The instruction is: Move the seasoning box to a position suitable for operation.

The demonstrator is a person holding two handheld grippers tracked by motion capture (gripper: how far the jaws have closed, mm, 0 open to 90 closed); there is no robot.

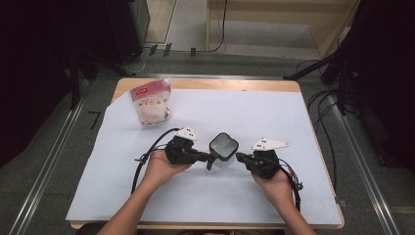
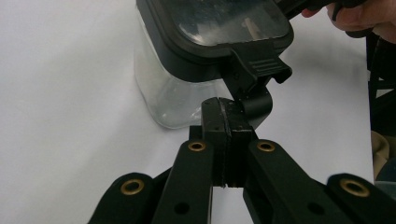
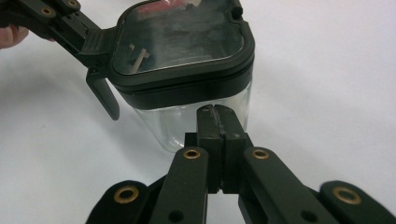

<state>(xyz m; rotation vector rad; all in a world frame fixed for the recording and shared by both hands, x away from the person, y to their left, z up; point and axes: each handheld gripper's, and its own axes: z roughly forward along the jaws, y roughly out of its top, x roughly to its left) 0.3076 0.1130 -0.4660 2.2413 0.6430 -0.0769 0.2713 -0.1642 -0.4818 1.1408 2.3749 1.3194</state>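
Note:
A clear container (image 1: 223,147) with a black lid stands in the middle of the white sheet. My left gripper (image 1: 206,157) is shut with nothing between its jaws. Its tips (image 2: 229,109) touch the lid's black latch (image 2: 259,70), which hangs open and down on that side. From the right gripper view the left gripper (image 3: 74,29) meets the ridged top of the latch (image 3: 105,95). My right gripper (image 1: 239,156) is also shut and holds nothing. Its tips (image 3: 217,112) rest against the clear wall just under the lid (image 3: 182,37). The container looks empty.
A red and white pouch (image 1: 150,102) stands upright at the back left of the sheet. The white sheet (image 1: 274,117) covers most of the wooden table. Cables trail from both grippers toward the front edge.

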